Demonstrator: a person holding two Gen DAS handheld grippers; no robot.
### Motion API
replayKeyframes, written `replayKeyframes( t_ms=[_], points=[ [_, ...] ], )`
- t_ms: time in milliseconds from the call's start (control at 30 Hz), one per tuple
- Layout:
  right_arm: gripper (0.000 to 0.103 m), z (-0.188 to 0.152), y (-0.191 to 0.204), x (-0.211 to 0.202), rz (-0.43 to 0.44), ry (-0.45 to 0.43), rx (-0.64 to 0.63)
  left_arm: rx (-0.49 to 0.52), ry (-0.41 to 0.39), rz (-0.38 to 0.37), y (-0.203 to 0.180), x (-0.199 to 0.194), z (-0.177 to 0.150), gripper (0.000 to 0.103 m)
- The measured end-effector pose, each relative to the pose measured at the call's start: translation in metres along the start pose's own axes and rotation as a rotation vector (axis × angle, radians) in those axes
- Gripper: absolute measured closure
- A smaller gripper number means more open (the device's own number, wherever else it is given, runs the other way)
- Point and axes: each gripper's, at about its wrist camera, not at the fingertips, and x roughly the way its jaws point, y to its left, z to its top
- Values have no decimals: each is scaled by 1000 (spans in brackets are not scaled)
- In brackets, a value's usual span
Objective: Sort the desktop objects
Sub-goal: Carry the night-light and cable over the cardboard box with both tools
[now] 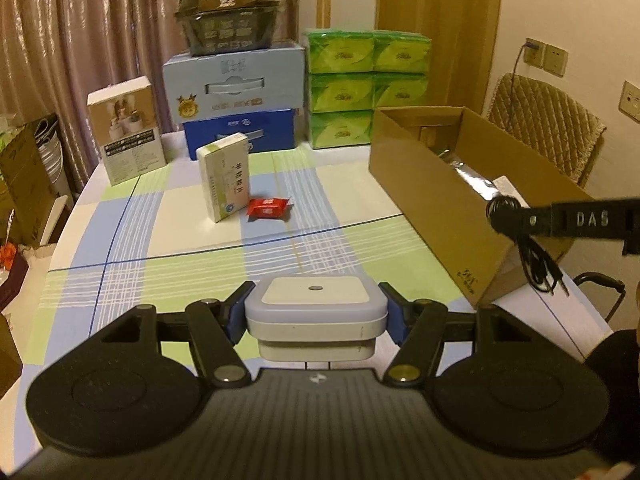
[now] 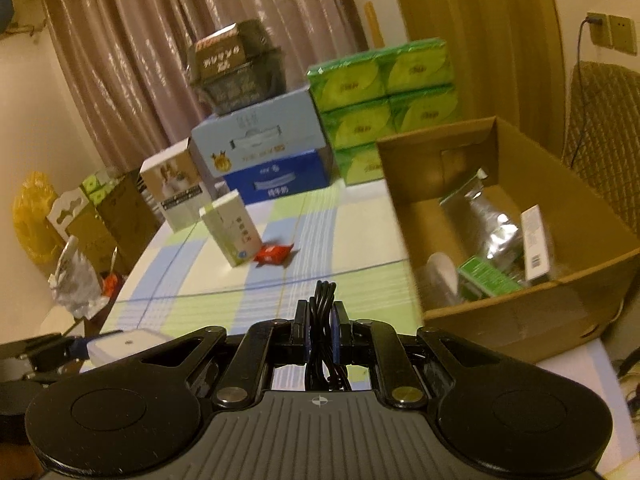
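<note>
My left gripper point(image 1: 316, 312) is shut on a white square device point(image 1: 316, 308) and holds it above the near part of the checked tablecloth point(image 1: 160, 248). My right gripper point(image 2: 320, 328) is shut on a coiled black cable point(image 2: 322, 300); in the left wrist view that cable point(image 1: 528, 248) hangs from the right gripper in front of the open cardboard box point(image 1: 440, 200). A white-green medicine box point(image 1: 224, 176) stands mid-table with a red snack packet point(image 1: 267, 207) beside it. The cardboard box point(image 2: 520, 312) holds a silver pouch point(image 2: 492, 224), a green box point(image 2: 484, 280) and other items.
At the table's far edge stand a white carton point(image 1: 126, 130), stacked blue boxes point(image 1: 236, 96) topped by a dark noodle bowl pack point(image 1: 228, 8), and green tissue packs point(image 1: 364, 88). A quilted chair point(image 1: 548, 120) is behind the cardboard box. Clutter sits off the table's left edge point(image 2: 76, 268).
</note>
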Motion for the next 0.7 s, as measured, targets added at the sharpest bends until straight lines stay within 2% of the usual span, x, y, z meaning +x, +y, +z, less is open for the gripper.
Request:
replayKeyframes(
  t_ms=[333, 700],
  points=[
    [96, 17, -39, -35, -62, -67, 45, 61, -24, -49, -40, 0, 18, 43],
    [96, 32, -91, -54, -135, -106, 87, 104, -40, -139, -94, 22, 44, 43]
  ],
)
